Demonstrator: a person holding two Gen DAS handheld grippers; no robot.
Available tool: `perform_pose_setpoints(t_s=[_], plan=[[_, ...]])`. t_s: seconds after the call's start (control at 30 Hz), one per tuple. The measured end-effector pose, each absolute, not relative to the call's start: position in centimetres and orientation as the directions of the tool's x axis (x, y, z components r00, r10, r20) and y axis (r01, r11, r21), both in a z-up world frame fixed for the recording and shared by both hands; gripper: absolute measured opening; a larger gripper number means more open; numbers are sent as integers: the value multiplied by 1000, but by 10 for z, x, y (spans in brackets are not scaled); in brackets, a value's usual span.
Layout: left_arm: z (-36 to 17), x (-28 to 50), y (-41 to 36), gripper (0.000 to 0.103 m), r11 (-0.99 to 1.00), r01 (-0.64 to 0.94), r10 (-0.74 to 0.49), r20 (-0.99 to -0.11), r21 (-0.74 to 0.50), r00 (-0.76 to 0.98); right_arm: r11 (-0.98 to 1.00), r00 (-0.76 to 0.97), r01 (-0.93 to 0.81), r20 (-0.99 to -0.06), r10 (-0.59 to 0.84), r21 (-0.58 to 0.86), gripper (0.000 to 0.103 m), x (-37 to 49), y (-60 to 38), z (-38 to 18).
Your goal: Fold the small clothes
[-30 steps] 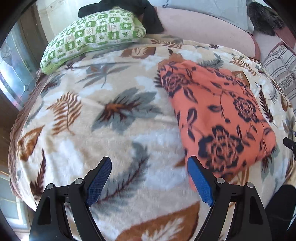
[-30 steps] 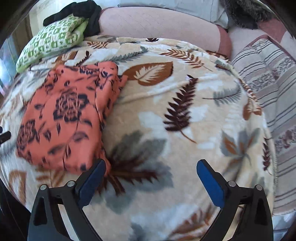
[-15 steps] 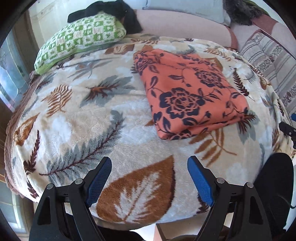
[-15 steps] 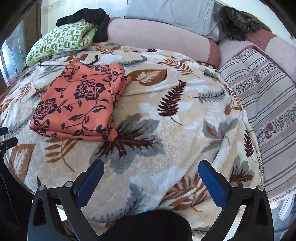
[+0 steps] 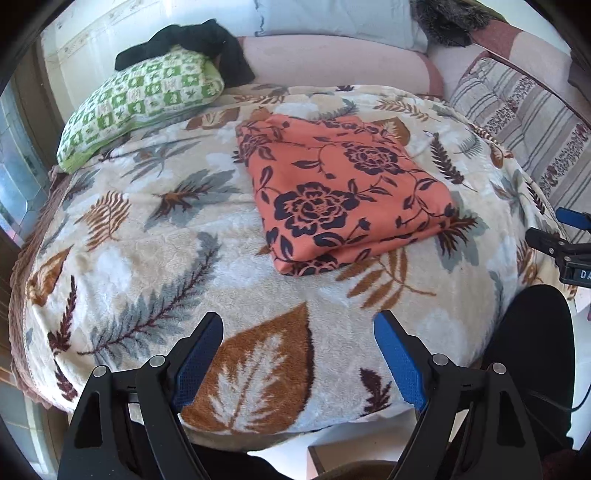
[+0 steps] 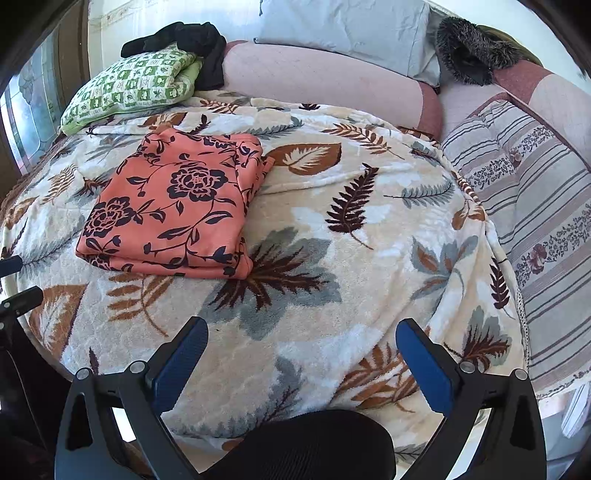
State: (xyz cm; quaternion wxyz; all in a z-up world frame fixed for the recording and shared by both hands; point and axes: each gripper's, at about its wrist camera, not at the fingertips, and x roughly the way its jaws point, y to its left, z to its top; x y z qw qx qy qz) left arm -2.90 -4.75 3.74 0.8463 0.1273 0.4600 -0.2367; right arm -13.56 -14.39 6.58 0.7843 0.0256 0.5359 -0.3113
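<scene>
An orange cloth with dark blue flowers (image 5: 343, 192) lies folded into a flat rectangle on the leaf-patterned blanket (image 5: 147, 258); it also shows in the right wrist view (image 6: 173, 203). My left gripper (image 5: 297, 332) is open and empty, held back over the blanket's near edge, well short of the cloth. My right gripper (image 6: 301, 343) is open and empty too, near the blanket's front edge, to the right of the cloth. The tip of the right gripper shows at the right edge of the left wrist view (image 5: 565, 236).
A green checked pillow (image 5: 140, 99) with a black garment (image 5: 192, 40) on it lies at the back left. A pink bolster (image 6: 325, 81) and grey pillow (image 6: 351, 29) line the back. A striped cushion (image 6: 535, 192) lies at the right. A black chair back (image 6: 303, 446) is below.
Both grippers have pulled back and up from the cloth toward the blanket's near edge. The folded cloth stays where it lay.
</scene>
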Motion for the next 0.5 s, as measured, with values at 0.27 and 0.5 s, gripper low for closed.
perform_pose_setpoints(t_s=[0.27, 0.5], plan=[[49, -45, -56, 84, 834, 551, -307, -810, 25, 501, 799, 232, 533, -861, -453, -277, 102, -141, -147, 67], [49, -44, -58, 84, 833, 553, -299, -817, 29, 493, 791, 226, 552, -866, -447, -264, 102, -145, -153, 64]])
